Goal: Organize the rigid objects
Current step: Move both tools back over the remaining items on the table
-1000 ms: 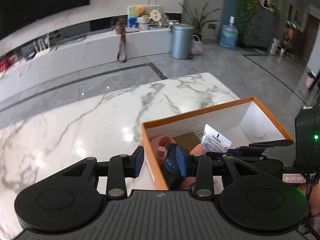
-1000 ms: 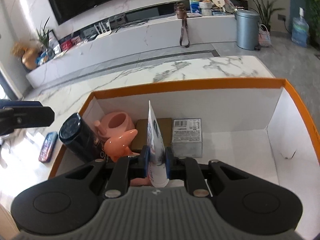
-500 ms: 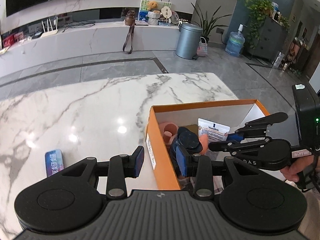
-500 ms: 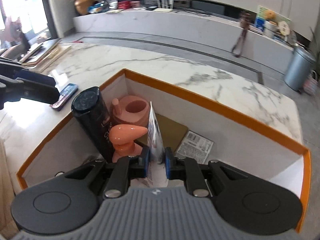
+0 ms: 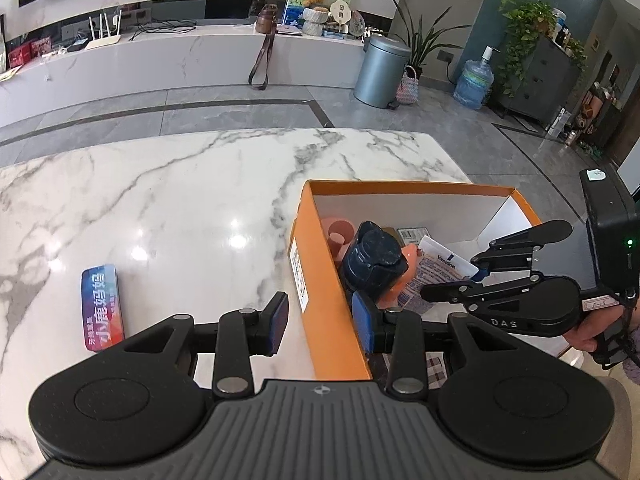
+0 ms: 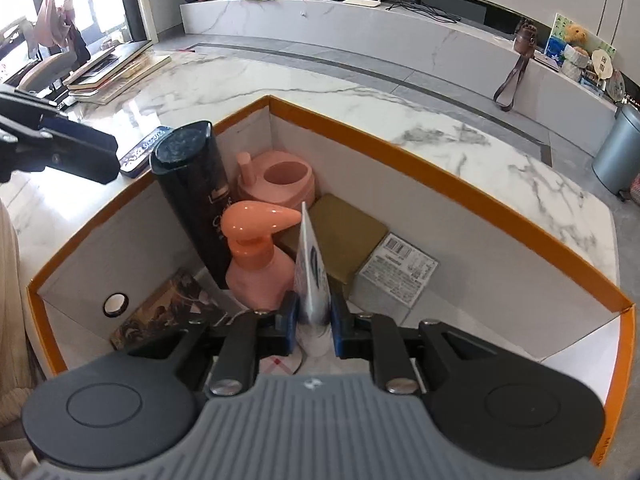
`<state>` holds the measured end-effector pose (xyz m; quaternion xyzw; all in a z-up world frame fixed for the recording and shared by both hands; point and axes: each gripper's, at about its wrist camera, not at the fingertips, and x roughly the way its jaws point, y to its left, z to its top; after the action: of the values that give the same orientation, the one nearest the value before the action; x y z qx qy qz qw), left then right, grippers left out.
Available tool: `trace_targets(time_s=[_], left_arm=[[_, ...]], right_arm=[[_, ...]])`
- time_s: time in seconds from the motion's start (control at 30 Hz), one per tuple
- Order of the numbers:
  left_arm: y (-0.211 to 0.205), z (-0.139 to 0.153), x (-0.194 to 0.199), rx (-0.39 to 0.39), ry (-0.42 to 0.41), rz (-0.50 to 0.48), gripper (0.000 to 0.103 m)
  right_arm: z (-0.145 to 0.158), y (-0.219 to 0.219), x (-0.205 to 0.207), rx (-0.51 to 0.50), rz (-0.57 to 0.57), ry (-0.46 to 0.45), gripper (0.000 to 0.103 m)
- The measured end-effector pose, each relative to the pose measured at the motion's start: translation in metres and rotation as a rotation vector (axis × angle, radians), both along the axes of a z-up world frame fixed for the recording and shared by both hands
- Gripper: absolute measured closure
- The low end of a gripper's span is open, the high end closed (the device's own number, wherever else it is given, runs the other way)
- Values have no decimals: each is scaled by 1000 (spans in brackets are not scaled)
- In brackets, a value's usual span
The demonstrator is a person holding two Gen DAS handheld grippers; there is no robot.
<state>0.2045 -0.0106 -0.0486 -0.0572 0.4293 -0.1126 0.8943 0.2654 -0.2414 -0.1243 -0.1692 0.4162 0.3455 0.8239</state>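
Far left on the marble table (image 5: 168,200), the flat blue tin (image 5: 102,307) lies on its own, outside the box and well apart from everything else; by my reading it's the one piece not yet filed. Next comes the left gripper (image 5: 320,322): jaws apart, straddling the orange box (image 5: 320,280) wall, nothing pressed between the pads, one finger outside and one just inside. Into the box now; the dark bottle (image 6: 192,200) stands upright against the near-left wall, the pink pump bottle (image 6: 256,264) touching it, the pink cup (image 6: 280,182) tucked behind in the corner, the gold-brown box (image 6: 344,236) and the grey labelled carton (image 6: 394,274) lying flat side by side on the floor. Then the right gripper (image 6: 314,320), pads on either side of the white tube (image 6: 312,268) held on edge beside the pump bottle; those jaws are easing open with the tube between them and the pads touching it, so I'd call this the release. Most of the sorting looks done; right half of the box bare, tin to come.
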Motion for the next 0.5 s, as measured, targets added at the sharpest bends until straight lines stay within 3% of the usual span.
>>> trace_targets(time_s=[0.13,0.33,0.5], left_arm=[[1,3,-5,-2,-7,2,60],[7,16,-21,-25,-38,6,60],[14,23,-42,-38,-109,37,60]], right_arm=[[1,5,-3,-29,-17,-9,70],[12,1,-15,-29,-82,-17,60],[32,-5,-37,7,-210,-46,56]])
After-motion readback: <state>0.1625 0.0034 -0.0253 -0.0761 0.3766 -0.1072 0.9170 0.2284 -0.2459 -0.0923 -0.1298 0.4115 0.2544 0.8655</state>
